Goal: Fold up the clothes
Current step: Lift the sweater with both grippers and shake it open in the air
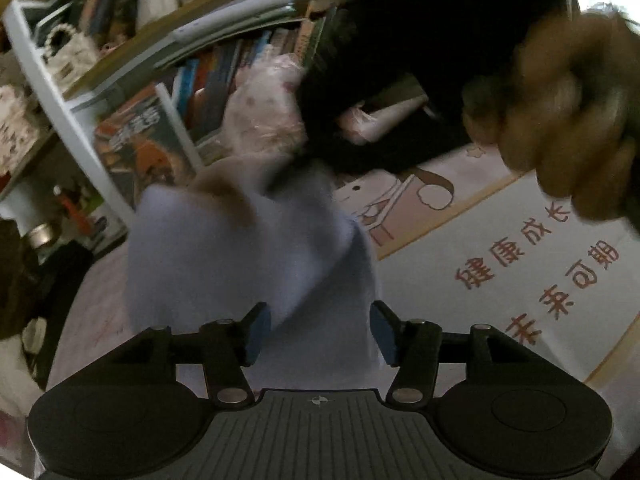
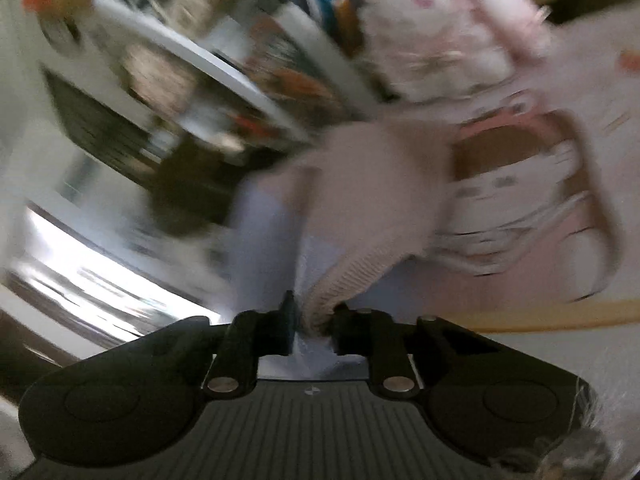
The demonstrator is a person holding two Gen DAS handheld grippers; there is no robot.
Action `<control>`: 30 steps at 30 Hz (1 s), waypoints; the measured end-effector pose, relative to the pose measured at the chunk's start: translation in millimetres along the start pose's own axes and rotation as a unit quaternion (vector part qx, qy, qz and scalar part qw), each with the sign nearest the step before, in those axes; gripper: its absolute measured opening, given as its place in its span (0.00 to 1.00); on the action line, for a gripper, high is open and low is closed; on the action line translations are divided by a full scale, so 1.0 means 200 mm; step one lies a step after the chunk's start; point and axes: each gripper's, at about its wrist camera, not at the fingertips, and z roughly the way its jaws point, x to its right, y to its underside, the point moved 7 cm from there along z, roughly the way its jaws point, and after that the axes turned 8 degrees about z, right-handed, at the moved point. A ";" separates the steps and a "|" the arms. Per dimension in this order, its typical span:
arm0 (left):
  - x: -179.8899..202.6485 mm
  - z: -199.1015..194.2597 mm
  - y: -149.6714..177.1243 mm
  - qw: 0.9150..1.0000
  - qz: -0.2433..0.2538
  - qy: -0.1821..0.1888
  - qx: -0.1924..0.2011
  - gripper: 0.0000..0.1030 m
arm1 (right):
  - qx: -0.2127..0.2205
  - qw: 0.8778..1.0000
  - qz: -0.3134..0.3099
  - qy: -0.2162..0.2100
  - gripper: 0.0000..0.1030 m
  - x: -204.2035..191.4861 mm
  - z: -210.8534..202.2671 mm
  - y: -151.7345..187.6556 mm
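A pale lavender garment (image 1: 248,264) with a pinkish ribbed cuff hangs bunched in front of my left gripper (image 1: 320,334). That gripper is open: its blue pads (image 1: 258,332) stand apart on either side of the cloth without pressing it. In the right wrist view, my right gripper (image 2: 314,322) is shut on the garment (image 2: 260,240), with the ribbed pink cuff (image 2: 340,280) pinched between its fingers. The cloth rises away from the jaws, blurred. A person's hand (image 1: 568,120) shows at the upper right of the left wrist view.
A white bookshelf (image 1: 80,136) full of books stands behind the garment. A pink plush toy in plastic wrap (image 2: 440,32) leans against it. Below lies a printed mat (image 1: 500,280) with cartoon figures and red characters. A dark sleeve (image 1: 400,60) crosses the top.
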 end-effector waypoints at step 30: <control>-0.47 -0.33 0.16 0.975 -0.127 -0.184 0.017 0.07 | -0.050 0.852 -0.462 0.243 0.56 0.03 0.08 0.38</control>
